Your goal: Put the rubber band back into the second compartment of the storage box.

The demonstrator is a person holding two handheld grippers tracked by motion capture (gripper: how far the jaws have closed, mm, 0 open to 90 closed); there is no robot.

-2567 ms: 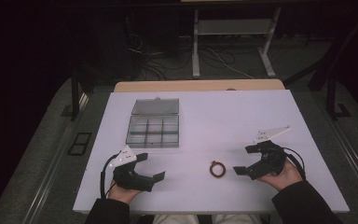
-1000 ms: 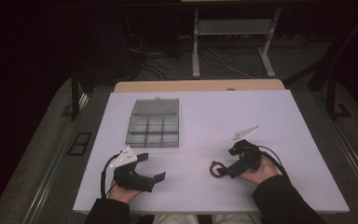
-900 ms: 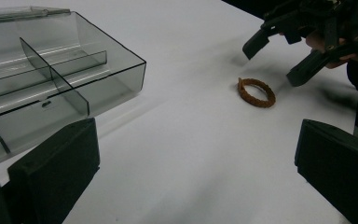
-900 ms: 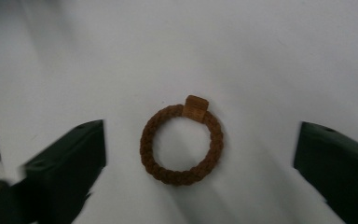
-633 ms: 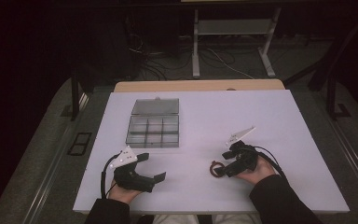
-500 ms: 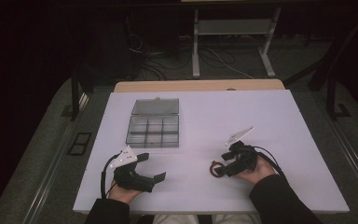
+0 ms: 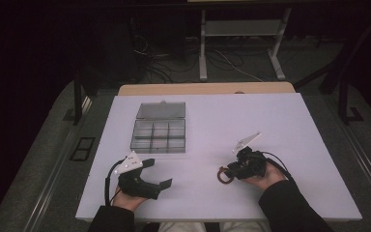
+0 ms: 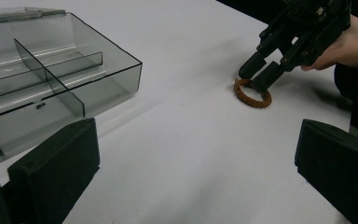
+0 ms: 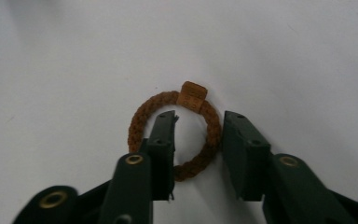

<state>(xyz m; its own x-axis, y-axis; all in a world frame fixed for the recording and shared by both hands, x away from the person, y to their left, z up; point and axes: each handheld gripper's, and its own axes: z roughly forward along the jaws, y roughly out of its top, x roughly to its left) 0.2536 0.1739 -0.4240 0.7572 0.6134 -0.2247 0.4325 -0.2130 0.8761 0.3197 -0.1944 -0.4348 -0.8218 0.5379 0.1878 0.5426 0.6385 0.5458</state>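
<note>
A brown braided cord ring [image 9: 140, 121] with a small tan tag lies flat on the white table [image 7: 270, 121], also seen as the ring [image 7: 221, 176] near the front and the ring [image 8: 253, 95] from the side. My right gripper [image 9: 200, 119] stands open over it. One jaw is inside the loop and the other outside, with the cord's right side between them. The same right gripper [image 7: 227, 172] tilts down to the table, as does the right gripper [image 8: 255, 78]. My left gripper [image 7: 158, 173] rests open and empty at the front left.
A clear smoky compartment box [image 7: 159, 135] with its lid [image 7: 162, 110] laid back stands at the middle left, close ahead of the left gripper as the box [image 8: 51, 84]. Its compartments look empty. Bare table stretches between the box and the ring.
My right gripper has moved left and down to the ring and now straddles its cord. The left gripper and the box have not moved.
</note>
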